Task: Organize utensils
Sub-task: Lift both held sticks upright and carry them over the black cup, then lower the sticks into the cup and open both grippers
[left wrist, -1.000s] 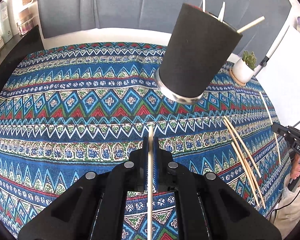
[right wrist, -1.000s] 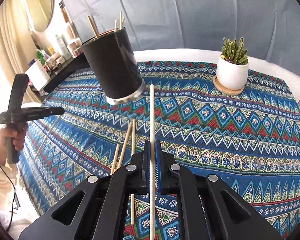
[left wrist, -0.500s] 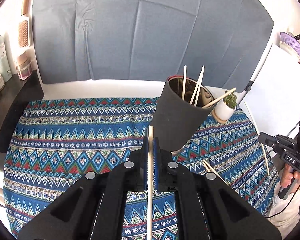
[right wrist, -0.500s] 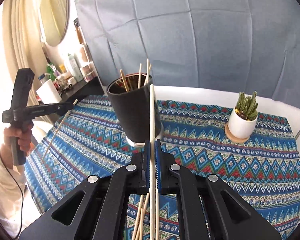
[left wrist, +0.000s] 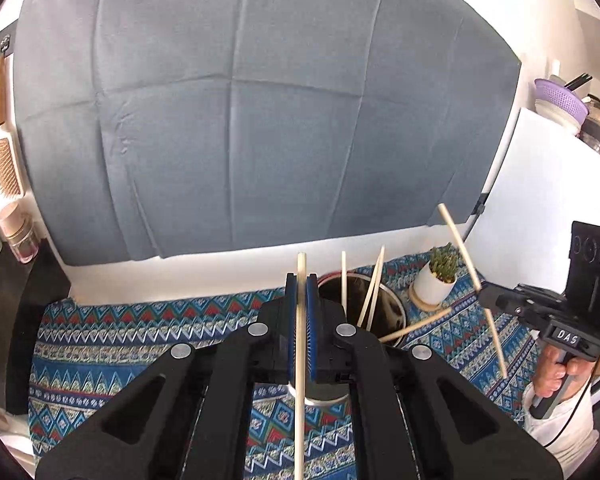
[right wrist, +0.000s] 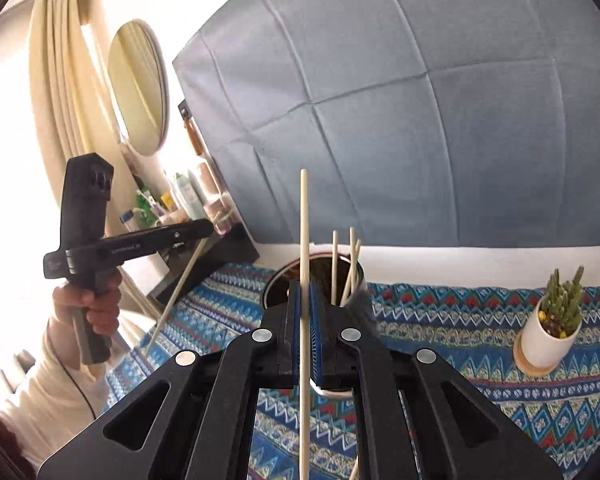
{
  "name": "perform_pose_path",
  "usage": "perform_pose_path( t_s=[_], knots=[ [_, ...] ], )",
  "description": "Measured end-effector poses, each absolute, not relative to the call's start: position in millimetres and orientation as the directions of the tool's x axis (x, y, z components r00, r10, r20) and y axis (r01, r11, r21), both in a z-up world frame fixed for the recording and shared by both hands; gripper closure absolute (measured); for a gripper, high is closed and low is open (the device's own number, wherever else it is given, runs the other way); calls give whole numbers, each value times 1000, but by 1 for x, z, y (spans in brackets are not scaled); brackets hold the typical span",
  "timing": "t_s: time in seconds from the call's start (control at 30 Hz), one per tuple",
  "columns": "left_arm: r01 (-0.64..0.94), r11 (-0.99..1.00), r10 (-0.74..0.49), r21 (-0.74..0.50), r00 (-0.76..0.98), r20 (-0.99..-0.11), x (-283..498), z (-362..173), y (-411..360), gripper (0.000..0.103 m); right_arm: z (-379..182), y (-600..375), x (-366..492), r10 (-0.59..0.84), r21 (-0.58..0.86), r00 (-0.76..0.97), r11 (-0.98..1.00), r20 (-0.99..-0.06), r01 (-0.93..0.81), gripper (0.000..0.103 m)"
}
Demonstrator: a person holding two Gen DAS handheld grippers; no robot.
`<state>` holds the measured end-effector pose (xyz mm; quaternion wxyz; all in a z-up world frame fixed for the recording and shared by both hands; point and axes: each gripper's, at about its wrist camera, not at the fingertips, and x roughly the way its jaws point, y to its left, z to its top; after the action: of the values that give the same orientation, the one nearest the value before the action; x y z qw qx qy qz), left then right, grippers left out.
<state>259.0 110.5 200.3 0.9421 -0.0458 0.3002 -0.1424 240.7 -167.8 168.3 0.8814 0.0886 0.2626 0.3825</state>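
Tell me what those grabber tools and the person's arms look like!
Both grippers, left and right, are black plastic with blue ribbed pads, silver round screws and pistol handles. The right one reads "DAS". A thin black cable hangs down. The sleeves are cream-coloured.

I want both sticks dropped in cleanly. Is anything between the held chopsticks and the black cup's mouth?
Nothing visible blocks either one. The cup stands open just beyond each tool, but the chopsticks already in it lean across its mouth and could be bumped.
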Motion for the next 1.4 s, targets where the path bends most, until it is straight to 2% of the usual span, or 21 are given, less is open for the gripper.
perform_pose_path(
  t_s=[0.13, 0.4, 0.47, 0.57, 0.67, 0.9, 1.03, 1.4],
  knots=[
    [294, 923, -382, -250, 780, -495, 280, 210, 105, 98, 170, -161, 259, 756, 385, 576, 655, -312, -651, 98],
    [393, 851, -501, -348, 807, -314, 311, 225, 95, 98, 176, -152, 289, 813, 451, 571, 553, -111, -700, 98],
    [415, 837, -518, -358, 813, -268, 318, 224, 91, 98, 173, -150, 297, 817, 466, 574, 531, -60, -707, 98],
    [422, 836, -517, -350, 820, -246, 331, 217, 84, 98, 165, -150, 306, 806, 494, 591, 505, 23, -708, 98],
    [414, 839, -505, -353, 834, -223, 341, 210, 80, 98, 157, -145, 315, 781, 493, 622, 522, 53, -696, 98],
    [406, 836, -487, -368, 860, -156, 348, 192, 82, 98, 140, -135, 325, 775, 500, 627, 514, 77, -697, 98],
    [435, 829, -500, -353, 859, -116, 337, 176, 85, 98, 126, -124, 330, 786, 474, 618, 537, 20, -698, 98],
    [422, 866, -477, -268, 858, -189, 310, 141, 87, 98, 110, -110, 312, 764, 328, 630, 637, -142, -698, 98]
  ],
)
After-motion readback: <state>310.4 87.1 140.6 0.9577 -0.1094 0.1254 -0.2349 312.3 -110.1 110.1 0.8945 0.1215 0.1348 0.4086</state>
